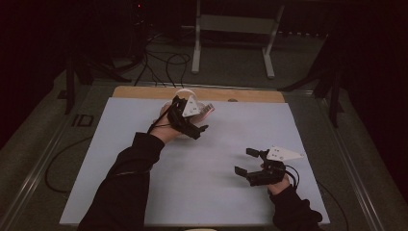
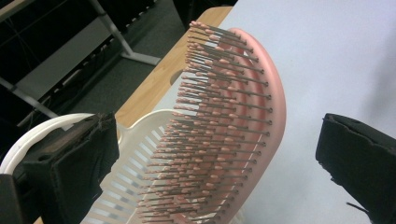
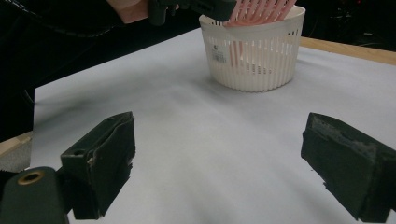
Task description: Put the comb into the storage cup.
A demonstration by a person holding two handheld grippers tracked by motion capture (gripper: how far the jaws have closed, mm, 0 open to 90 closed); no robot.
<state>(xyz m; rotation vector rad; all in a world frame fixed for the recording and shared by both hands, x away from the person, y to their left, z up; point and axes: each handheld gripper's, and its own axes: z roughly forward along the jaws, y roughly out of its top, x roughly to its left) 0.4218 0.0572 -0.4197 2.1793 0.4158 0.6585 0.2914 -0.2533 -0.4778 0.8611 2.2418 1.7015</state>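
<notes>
A: Where do we see the pink hairbrush (image 2: 233, 126)?
B: Standing in the white basket (image 3: 254, 56), leaning on its rim.
A: And our left gripper (image 1: 190, 118)?
B: Above the basket, jaws spread, brush between but untouched. Our right gripper (image 1: 250, 163), well apart from the basket, gapes empty.

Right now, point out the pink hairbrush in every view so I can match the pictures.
High view: the pink hairbrush peeks out at the far edge of the table, just right of the left gripper.
Left gripper view: it fills the centre, bristles showing, between open jaws.
Right gripper view: top centre, leaning in the white slatted basket.
Shared landmark: the white slatted basket holding the brush.
</notes>
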